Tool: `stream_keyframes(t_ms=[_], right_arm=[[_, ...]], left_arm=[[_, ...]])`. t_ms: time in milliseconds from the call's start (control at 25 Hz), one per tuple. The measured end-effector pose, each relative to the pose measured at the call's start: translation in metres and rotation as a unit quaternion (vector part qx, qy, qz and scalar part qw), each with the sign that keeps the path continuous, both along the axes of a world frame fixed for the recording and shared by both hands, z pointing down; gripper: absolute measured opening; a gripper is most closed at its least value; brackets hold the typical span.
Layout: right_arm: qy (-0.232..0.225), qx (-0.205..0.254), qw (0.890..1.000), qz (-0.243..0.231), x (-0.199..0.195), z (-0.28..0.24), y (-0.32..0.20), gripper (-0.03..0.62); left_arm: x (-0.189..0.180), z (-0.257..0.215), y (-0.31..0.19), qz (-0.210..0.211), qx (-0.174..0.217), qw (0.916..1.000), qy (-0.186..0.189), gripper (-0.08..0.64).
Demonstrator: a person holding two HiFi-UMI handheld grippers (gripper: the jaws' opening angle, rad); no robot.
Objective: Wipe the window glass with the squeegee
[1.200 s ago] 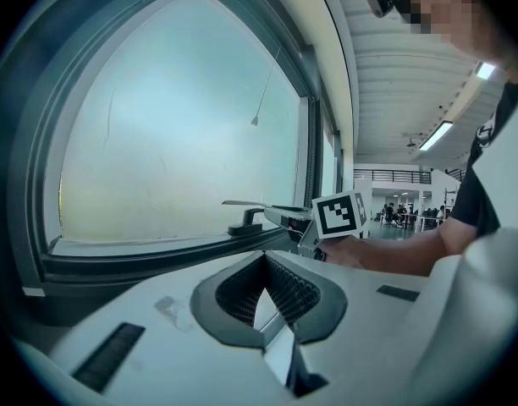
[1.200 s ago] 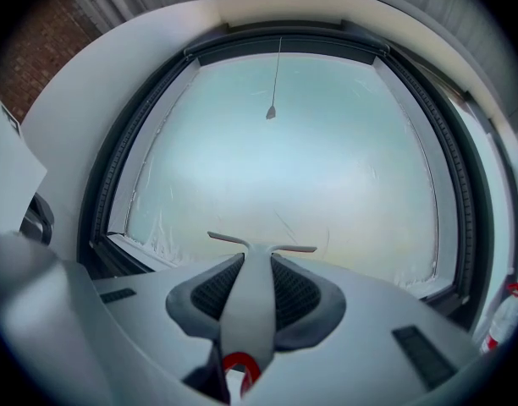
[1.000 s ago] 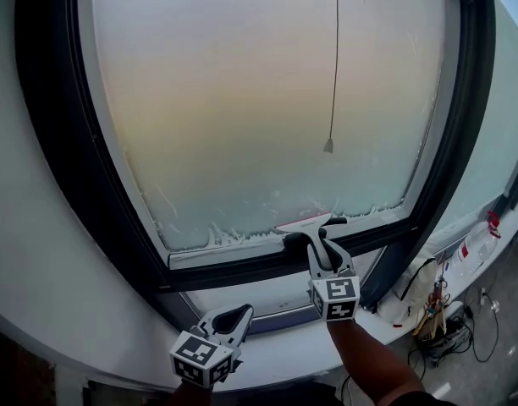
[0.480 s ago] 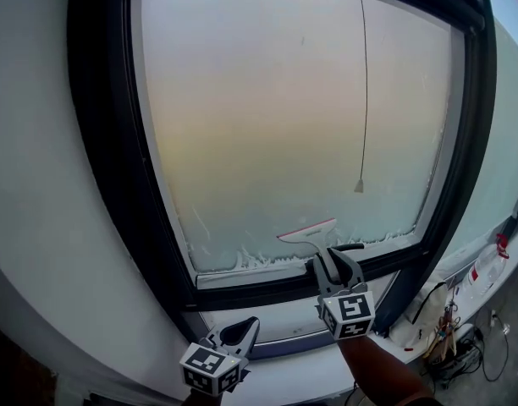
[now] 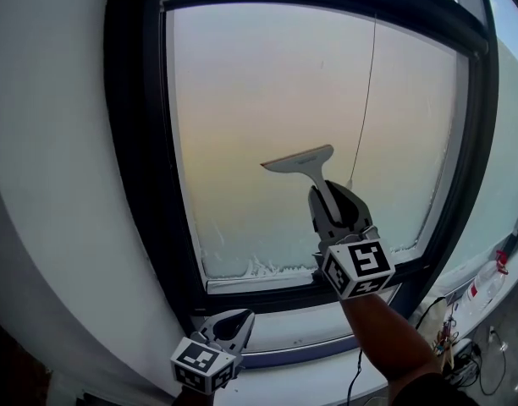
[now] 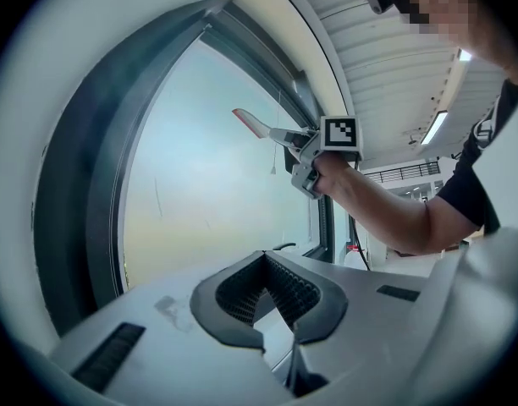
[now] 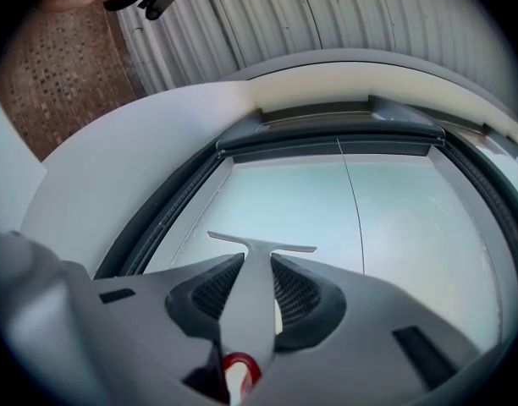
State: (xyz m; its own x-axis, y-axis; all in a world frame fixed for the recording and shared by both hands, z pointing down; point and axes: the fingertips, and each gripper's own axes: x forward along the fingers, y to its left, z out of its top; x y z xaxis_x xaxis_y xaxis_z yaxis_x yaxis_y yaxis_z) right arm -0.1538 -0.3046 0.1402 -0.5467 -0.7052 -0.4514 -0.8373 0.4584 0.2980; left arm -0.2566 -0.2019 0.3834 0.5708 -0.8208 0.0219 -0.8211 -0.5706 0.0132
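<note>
Forearm (image 5: 376, 328) stretches upward, right gripper (image 5: 328, 194) clamping squeegee (image 5: 300, 161) against window glass (image 5: 259, 91); left gripper (image 5: 239, 316) low, closed, empty.

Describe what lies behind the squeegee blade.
The hazy window glass lies behind the squeegee blade; whether they touch cannot be told. The strip of glass directly behind the blade is covered, and the right tongs hide part of its handle.
</note>
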Motion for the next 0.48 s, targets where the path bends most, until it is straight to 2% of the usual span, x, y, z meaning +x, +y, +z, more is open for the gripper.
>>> stream_keyframes(t_ms=[120,320,480], right_arm=[[-0.001,0.035,0.999,0.008,-0.004,-0.04,0.0,0.084],[0.027,0.111,0.992,0.056,-0.026,-0.101,-0.001,0.084],[0.015,0.114,0.99,0.077,-0.037,-0.14,-0.017,0.084]], left_arm=[[-0.002,-0.015,0.007,-0.001,0.015,0.9999,0.001,0.002],[-0.006,-0.006,0.013,0.003,0.012,0.9999,-0.008,0.0],[-0.004,-0.008,0.022,0.001,0.014,0.9999,-0.002,0.001]])
